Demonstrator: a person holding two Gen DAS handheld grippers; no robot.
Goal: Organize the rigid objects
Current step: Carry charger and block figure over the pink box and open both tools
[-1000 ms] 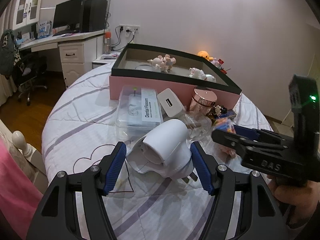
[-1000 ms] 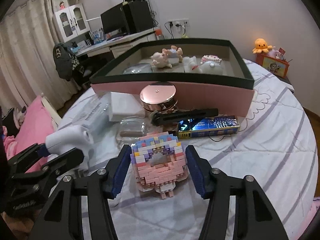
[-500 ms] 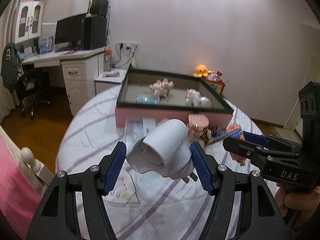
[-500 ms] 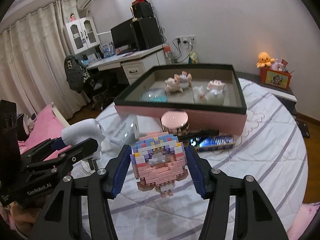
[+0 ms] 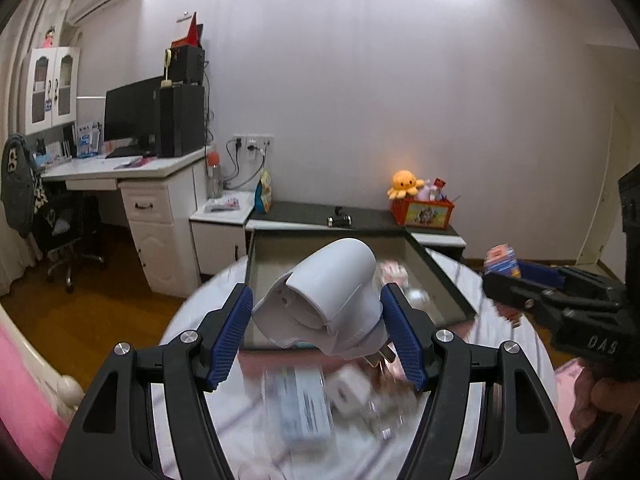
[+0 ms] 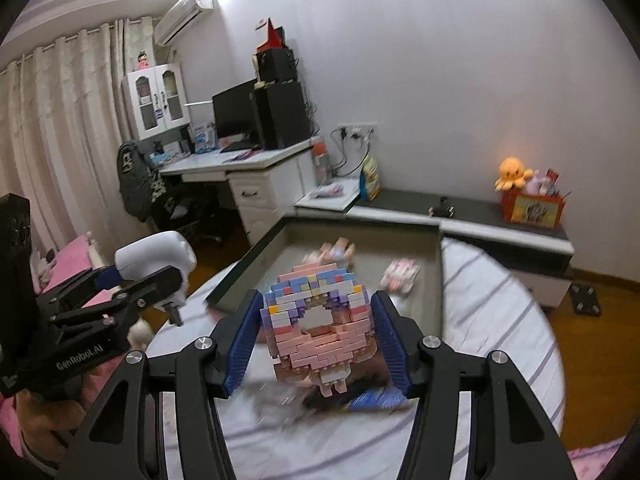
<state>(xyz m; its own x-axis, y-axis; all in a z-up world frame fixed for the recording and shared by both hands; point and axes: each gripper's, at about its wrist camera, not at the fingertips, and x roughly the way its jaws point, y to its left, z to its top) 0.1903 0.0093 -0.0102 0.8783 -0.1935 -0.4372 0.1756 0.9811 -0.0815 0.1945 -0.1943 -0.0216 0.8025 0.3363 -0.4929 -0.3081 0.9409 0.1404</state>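
Above the bed (image 6: 500,280), left claw (image 5: 316,332) clamps a white plug (image 5: 328,300); only the right view shows right claw (image 6: 316,340) clamping a brick doughnut (image 6: 316,324).

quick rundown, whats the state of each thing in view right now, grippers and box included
left gripper: shut on the white plug adapter, held off the bed
white plug adapter: clamped, tilted, prongs pointing down
right gripper: shut on the brick donut
brick donut: clamped, upright, off the bed
box: open, lidless, small toys inside
bed items: lying blurred below the grippers
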